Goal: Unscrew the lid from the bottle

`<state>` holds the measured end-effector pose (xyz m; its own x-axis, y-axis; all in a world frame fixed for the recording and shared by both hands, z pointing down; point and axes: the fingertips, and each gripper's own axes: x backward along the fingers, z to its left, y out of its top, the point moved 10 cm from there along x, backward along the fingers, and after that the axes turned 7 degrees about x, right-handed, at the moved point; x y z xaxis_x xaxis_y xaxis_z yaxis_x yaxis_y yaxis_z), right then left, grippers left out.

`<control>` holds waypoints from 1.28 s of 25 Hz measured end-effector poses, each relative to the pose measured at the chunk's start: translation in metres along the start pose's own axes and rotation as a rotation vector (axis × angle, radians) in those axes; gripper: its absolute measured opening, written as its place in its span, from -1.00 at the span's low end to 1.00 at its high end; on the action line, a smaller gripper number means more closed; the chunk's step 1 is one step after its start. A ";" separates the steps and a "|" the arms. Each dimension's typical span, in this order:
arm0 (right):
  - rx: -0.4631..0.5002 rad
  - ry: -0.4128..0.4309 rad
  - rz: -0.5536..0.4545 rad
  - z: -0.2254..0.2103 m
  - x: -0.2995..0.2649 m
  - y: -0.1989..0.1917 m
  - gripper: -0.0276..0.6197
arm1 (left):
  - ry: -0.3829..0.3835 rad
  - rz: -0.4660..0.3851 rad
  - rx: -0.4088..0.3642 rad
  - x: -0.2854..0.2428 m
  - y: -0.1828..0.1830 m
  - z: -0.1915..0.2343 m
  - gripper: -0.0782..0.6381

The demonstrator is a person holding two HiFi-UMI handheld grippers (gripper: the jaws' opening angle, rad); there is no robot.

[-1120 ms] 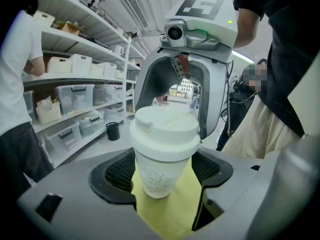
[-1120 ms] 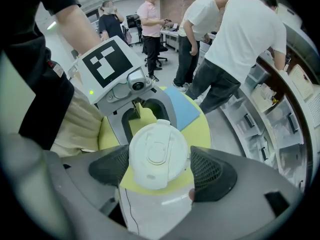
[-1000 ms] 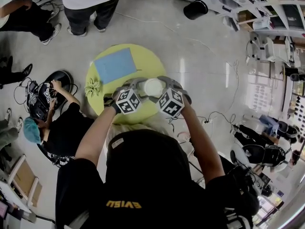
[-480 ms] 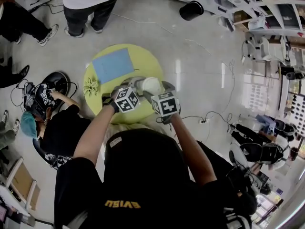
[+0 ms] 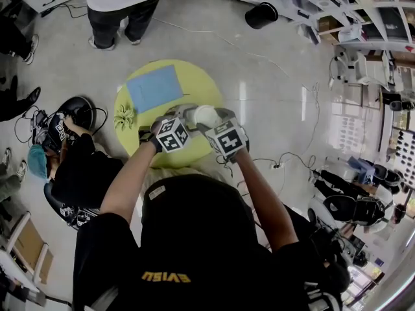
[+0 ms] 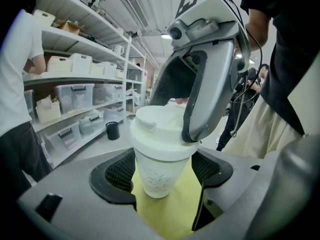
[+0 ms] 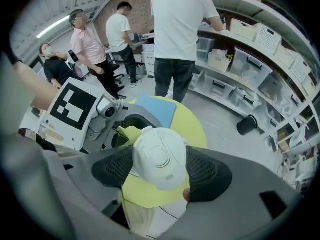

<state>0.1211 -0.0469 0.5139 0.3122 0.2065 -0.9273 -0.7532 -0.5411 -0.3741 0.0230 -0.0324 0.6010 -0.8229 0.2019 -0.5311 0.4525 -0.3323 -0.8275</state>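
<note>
**Two claws on a white bottle above the yellow tabletop**

The left claw [image 6: 163, 170] pinches the bottle [image 6: 156, 178] by its body, just under the lid [image 6: 160, 134]. I cannot tell whether its base touches the tabletop [image 6: 172, 215]. In the head view only the lid's top shows; the claws hide the body. The right claw [image 7: 161, 166] is closing, its pads meeting the lid's rim, and the bottle beneath is hidden in that view. Since half a second ago its marker cube has twisted, while the left claw and bottle have stayed put.
</note>
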 end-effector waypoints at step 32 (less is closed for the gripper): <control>0.752 0.264 0.054 -0.006 0.000 0.011 0.11 | -0.016 0.004 0.014 -0.003 -0.001 0.002 0.24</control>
<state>0.1161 -0.0574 0.5100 0.3201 -0.0548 -0.9458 -0.9305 0.1692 -0.3248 0.0243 -0.0342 0.6034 -0.8268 0.1856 -0.5311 0.4508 -0.3463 -0.8227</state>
